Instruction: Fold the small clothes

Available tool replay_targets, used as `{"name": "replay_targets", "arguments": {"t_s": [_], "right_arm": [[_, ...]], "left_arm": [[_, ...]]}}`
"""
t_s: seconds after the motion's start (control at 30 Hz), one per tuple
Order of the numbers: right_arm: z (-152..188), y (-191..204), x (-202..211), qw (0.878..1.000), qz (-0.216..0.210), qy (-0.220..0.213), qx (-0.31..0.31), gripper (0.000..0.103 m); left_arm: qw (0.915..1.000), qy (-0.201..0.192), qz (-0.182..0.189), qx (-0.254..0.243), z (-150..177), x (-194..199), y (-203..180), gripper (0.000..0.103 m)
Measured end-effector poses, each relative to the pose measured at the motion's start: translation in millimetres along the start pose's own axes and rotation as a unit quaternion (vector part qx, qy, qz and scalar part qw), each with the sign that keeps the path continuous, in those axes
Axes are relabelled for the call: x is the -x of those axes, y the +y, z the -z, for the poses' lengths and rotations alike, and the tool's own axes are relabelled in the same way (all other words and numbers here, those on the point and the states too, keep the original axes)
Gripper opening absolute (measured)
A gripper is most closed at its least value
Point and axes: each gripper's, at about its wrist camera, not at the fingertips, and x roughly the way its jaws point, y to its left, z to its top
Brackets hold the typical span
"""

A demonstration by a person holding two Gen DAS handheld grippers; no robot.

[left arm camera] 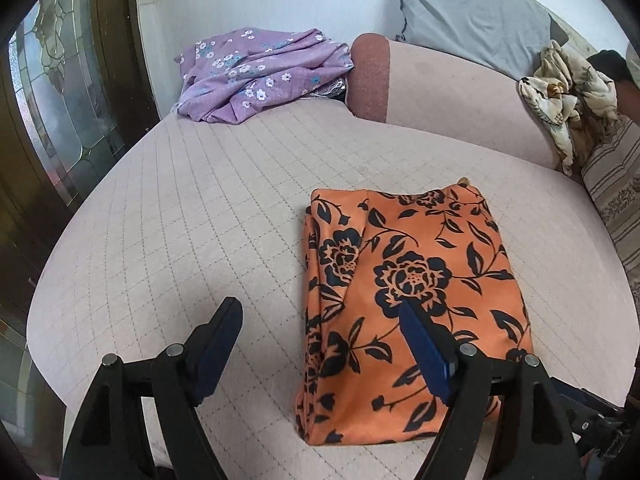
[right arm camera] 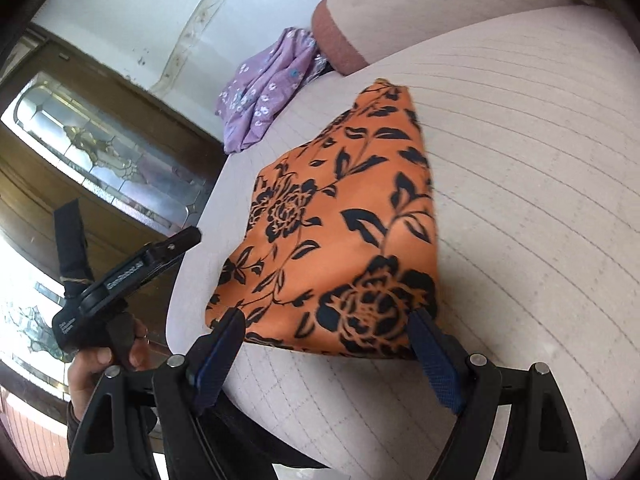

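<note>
One garment looks finished: the orange floral cloth [left arm camera: 404, 280] lies folded into a neat rectangle on the quilted bed [left arm camera: 192, 208]. Your left gripper [left arm camera: 320, 324] and right gripper [right arm camera: 326, 330] both hang spread and empty just above it. What's left, I'd judge, is the crumpled purple floral garment [left arm camera: 256, 76] near the far edge beside the bolster [left arm camera: 370, 76].

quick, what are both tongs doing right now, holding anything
Left tongs: open, holding nothing, above the folded orange floral garment.
Right tongs: open, holding nothing, at the garment's near edge.
</note>
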Motion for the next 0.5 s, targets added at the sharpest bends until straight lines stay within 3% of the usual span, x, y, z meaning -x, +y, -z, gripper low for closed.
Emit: {"name": "replay_targets", "arguments": {"t_s": [0.17,0.23,0.3,0.5], "right_arm": [[-0.2,-9.5,6.0,1.0,0.0,-0.007,-0.012,0.086],[-4.1,-14.9,7.7,1.0,0.001,-0.008,-0.019,0.086],[-11.2,-20.4,10.8,1.0,0.002,-0.014,-0.023,0.086],[-35.6,-42.9,10.5,0.998,0.004,-0.021,-0.051,0.086]], "left_arm": [[0.9996,0.004,0.025,0.013,4.0,1.5,3.9,0.081],[0.996,0.012,0.075,0.047,8.3,-6.5,16.7,0.083],[0.9905,0.028,0.101,0.089,14.2,-21.5,31.0,0.084],[0.9822,0.063,0.113,0.136,27.4,-52.3,48.0,0.084]]}}
